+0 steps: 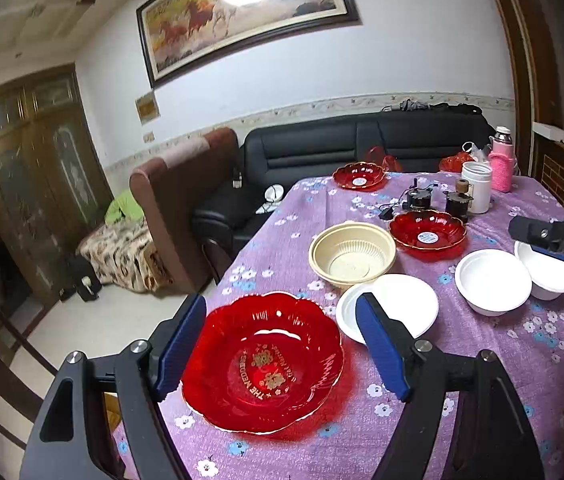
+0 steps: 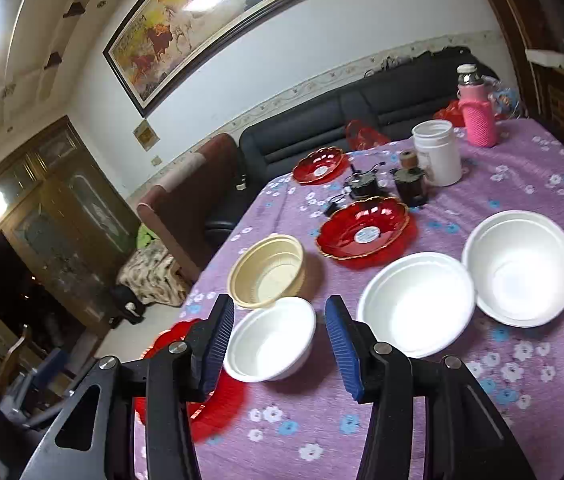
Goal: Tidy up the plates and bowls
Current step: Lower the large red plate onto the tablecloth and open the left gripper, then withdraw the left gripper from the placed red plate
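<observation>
A large red scalloped plate (image 1: 261,364) lies near the table's front left edge, between the open jaws of my left gripper (image 1: 282,344). Behind it are a white bowl (image 1: 388,306), a beige bowl (image 1: 352,256), a red plate (image 1: 428,234) and two more white bowls (image 1: 492,280) (image 1: 550,270). A third red plate (image 1: 359,176) sits at the far end. My right gripper (image 2: 279,340) is open above the nearest white bowl (image 2: 269,340). The other white bowls (image 2: 416,302) (image 2: 520,266), beige bowl (image 2: 267,270) and red plate (image 2: 364,228) lie beyond.
The table carries a purple flowered cloth (image 1: 482,360). A white jar (image 1: 478,186), pink flask (image 1: 502,160) and small dark devices (image 1: 420,196) stand at the far end. A black sofa (image 1: 342,144) and brown armchair (image 1: 185,184) are behind the table.
</observation>
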Demonstrator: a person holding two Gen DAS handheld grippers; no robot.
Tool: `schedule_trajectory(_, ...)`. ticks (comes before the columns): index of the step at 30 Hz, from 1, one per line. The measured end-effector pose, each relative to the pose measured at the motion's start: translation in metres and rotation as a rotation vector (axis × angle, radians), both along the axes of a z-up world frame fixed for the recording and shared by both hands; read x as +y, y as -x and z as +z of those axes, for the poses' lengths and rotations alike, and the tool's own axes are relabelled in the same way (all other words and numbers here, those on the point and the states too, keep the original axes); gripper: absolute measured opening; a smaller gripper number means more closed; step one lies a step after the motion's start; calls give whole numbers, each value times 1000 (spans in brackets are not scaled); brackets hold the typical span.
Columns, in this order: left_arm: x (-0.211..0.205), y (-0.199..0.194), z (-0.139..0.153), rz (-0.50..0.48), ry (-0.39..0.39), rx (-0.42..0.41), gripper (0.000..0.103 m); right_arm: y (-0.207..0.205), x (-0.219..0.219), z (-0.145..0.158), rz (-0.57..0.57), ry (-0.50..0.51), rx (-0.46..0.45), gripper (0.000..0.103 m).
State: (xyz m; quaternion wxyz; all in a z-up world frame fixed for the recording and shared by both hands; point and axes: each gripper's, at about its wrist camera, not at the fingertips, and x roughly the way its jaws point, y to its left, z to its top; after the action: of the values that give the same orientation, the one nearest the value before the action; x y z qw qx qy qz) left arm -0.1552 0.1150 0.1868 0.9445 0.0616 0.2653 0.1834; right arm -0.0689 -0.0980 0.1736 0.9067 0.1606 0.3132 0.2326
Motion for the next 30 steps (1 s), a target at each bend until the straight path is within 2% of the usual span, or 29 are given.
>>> schedule_trajectory(3,-10,3,-2,-16,-51,0,77,5,-3,-9,-20,23,1,53)
schedule_trajectory(6,-15,5,-4,-25,-68,5,77,3,-12,-13,-24,13,21,53)
schedule_trajectory(20,-15,-3,-14,-42,-34,42,79,0,-17,-22,-33,13,44,55)
schedule_trajectory(30,-12,-14,-25,-47,-11,75,79,-2,-16,-18,-50,53,17,56)
